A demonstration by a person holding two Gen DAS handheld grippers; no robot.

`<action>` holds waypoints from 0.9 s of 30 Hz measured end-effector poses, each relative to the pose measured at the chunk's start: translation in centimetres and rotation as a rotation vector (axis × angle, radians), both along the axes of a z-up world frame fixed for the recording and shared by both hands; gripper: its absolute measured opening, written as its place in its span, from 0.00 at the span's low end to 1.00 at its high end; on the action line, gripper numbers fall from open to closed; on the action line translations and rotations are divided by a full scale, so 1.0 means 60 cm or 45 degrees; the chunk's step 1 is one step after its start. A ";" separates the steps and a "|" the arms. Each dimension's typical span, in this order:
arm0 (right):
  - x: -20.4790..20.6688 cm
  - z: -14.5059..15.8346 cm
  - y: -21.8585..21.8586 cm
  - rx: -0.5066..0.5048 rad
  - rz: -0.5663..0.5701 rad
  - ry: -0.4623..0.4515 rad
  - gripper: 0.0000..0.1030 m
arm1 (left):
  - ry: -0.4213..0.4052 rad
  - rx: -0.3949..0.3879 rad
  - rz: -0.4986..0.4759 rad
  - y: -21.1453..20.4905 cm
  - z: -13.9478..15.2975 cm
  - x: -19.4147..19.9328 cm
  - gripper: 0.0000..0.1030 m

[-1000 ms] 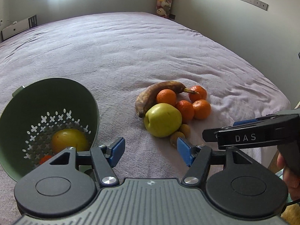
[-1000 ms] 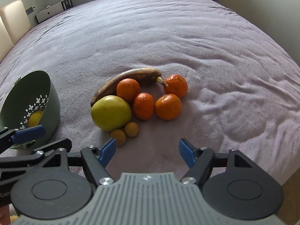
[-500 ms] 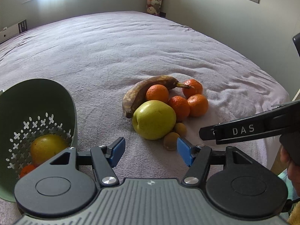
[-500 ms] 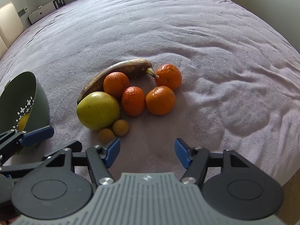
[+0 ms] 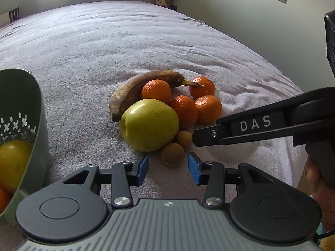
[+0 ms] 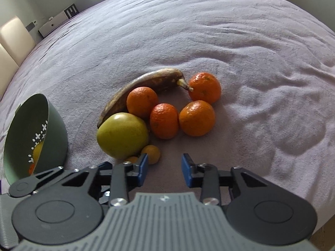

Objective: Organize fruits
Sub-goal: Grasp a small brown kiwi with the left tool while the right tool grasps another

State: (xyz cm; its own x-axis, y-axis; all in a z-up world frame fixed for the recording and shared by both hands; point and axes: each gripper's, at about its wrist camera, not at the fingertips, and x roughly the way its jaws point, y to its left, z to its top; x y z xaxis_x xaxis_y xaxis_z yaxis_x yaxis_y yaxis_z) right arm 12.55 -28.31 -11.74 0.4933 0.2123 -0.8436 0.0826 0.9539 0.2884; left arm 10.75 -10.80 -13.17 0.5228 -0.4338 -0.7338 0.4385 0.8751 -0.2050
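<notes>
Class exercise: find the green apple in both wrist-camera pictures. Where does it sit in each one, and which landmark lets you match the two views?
Left wrist: green apple at centre, just above the tongs.
Right wrist: green apple left of centre, above the left blue fingertip.
Shared landmark: the browned banana curving behind it.

The tilted green perforated plastic colander [image 5: 25,113] is cut off by the left wrist view's left edge, and so are the yellow round fruit [image 5: 12,163] and an orange scrap [image 5: 3,196] inside it. Beside that colander, the right wrist view's own left blue fingertip hides most of one small brown round fruit [image 6: 132,159].
</notes>
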 end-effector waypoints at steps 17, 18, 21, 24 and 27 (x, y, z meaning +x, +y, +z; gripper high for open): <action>0.015 -0.023 0.004 0.122 0.005 0.030 0.20 | 0.079 -0.040 -0.011 -0.004 -0.007 0.017 0.27; 0.015 -0.023 0.004 0.123 0.004 0.031 0.20 | 0.083 -0.035 -0.011 -0.003 -0.005 0.017 0.27; 0.018 -0.029 0.003 0.135 0.000 0.042 0.20 | 0.100 -0.010 -0.008 -0.003 0.000 0.019 0.27; 0.020 -0.034 0.006 0.141 0.009 0.046 0.20 | 0.108 0.014 -0.014 -0.002 0.006 0.018 0.27; 0.021 -0.037 0.013 0.129 0.024 0.048 0.20 | 0.127 0.026 -0.019 0.000 0.009 0.019 0.27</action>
State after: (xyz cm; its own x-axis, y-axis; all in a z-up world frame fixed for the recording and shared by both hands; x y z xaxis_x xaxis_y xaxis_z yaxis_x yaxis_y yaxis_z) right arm 13.79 -27.56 -13.94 0.4568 0.3067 -0.8350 0.0771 0.9215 0.3807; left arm 11.88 -10.81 -12.65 0.4406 -0.4252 -0.7906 0.4299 0.8731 -0.2300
